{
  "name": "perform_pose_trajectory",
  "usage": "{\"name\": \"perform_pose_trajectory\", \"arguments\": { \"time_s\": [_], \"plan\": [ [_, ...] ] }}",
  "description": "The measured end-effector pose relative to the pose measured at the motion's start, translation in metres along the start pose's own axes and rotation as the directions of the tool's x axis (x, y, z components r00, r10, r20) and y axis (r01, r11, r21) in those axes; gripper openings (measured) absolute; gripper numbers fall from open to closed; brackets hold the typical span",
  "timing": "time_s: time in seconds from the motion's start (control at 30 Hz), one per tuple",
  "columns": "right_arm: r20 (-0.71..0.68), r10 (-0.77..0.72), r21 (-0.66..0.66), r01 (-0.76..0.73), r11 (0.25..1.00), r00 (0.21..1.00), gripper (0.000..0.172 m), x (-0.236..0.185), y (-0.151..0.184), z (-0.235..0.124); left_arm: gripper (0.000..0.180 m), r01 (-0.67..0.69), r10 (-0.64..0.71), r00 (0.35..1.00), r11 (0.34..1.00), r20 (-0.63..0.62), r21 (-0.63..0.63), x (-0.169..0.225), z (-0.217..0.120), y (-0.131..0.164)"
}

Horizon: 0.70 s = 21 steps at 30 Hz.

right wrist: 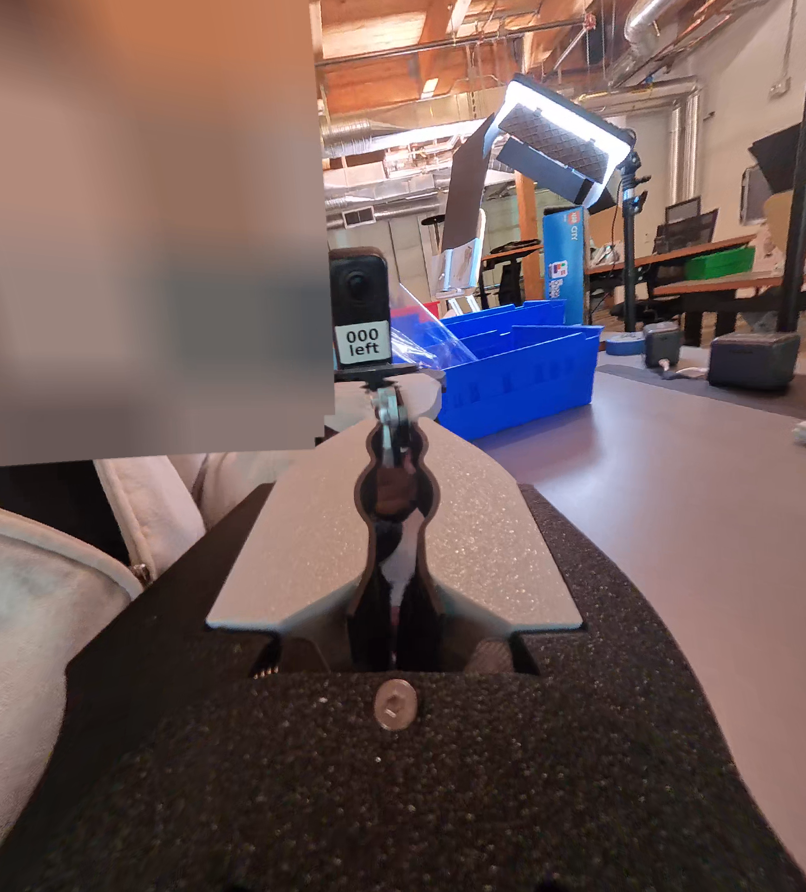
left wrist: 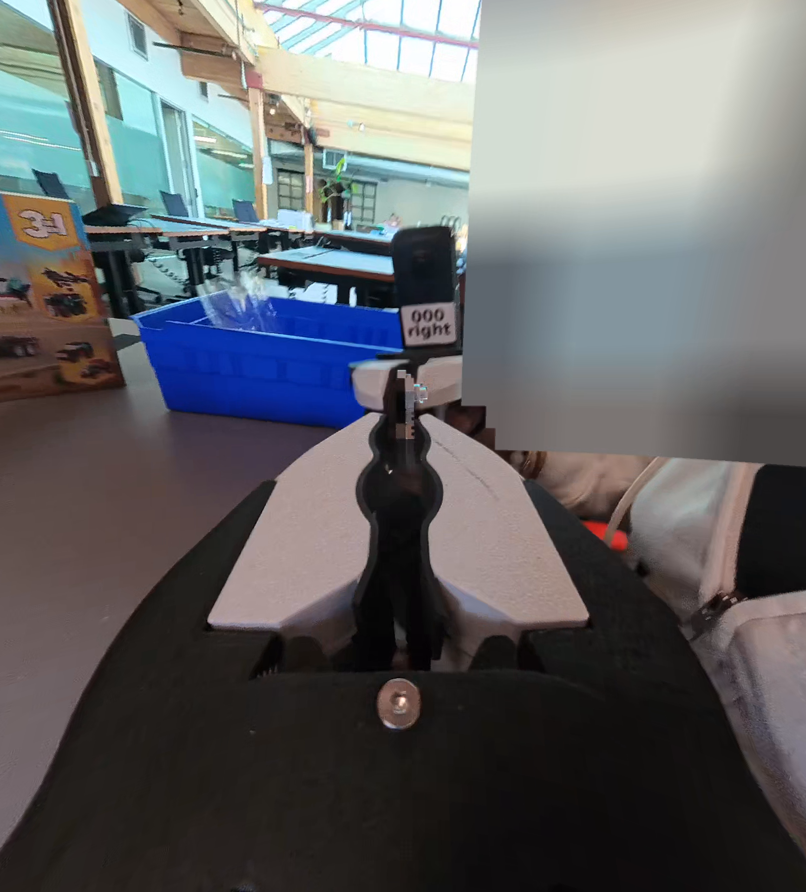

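1. Left view: we see the left gripper (left wrist: 403, 425) nearly closed on a small grey piece (left wrist: 410, 410), with a toy box (left wrist: 29, 299) beside the blue bin (left wrist: 265, 367).
2. Right view: the right gripper (right wrist: 393, 425) pinches that piece (right wrist: 386, 410) too; only here we catch a lamp (right wrist: 555, 140).

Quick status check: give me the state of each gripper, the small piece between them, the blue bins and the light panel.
Left gripper: fingers nearly together, closed on the small grey and black piece.
Right gripper: fingers nearly together, closed on the same piece, facing the left gripper.
Small grey and black piece: lifted off the table, spanning both grippers.
Blue bins: upright on the table, clear plastic bag sticking out.
Light panel: switched on, tilted downward.
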State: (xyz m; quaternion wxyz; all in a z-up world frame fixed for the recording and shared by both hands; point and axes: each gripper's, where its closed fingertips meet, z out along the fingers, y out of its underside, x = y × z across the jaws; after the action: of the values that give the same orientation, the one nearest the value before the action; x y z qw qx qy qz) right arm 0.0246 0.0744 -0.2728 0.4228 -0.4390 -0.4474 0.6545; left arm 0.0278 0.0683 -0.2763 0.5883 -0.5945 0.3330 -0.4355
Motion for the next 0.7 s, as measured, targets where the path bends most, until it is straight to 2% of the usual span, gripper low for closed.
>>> {"name": "perform_pose_trajectory", "arguments": {
  "time_s": [0.07,0.13,0.27,0.37,0.43,0.5,0.6,0.7],
  "plan": [
    [-0.026,-0.102,-0.028,0.101,0.994,0.994,0.015,0.0,-0.004,-0.003,0.01,-0.078,0.081,0.996,0.994,0.031,-0.075,-0.003,-0.001,0.009],
    [-0.03,-0.248,-0.124,0.242,0.962,0.968,0.016,0.0,-0.001,-0.005,0.01,-0.145,0.153,0.987,0.978,0.046,-0.147,-0.005,-0.001,0.017],
    [0.069,-0.464,-0.361,0.456,0.814,0.883,0.016,-0.002,0.017,-0.008,0.01,-0.216,0.23,0.973,0.947,0.033,-0.236,-0.004,0.002,0.03],
    [0.146,-0.529,-0.457,0.531,0.714,0.836,0.006,-0.002,0.024,-0.009,0.01,-0.24,0.256,0.966,0.931,0.025,-0.276,-0.003,0.002,0.036],
    [0.176,-0.553,-0.513,0.555,0.655,0.815,0.005,0.001,0.029,-0.011,0.01,-0.249,0.267,0.963,0.923,0.025,-0.293,-0.004,0.002,0.039],
    [0.196,-0.573,-0.534,0.577,0.618,0.796,0.009,0.002,0.031,-0.01,0.01,-0.259,0.279,0.96,0.916,0.022,-0.306,-0.005,0.002,0.041],
    [0.229,-0.586,-0.577,0.593,0.561,0.777,0.005,0.003,0.039,-0.012,0.01,-0.268,0.29,0.957,0.905,0.02,-0.33,-0.005,0.001,0.044],
    [0.232,-0.698,-0.585,0.67,0.457,0.678,0.005,0.008,0.037,-0.012,0.01,-0.219,0.251,0.966,0.918,0.058,-0.33,-0.009,0.002,0.045]
  ]
}}
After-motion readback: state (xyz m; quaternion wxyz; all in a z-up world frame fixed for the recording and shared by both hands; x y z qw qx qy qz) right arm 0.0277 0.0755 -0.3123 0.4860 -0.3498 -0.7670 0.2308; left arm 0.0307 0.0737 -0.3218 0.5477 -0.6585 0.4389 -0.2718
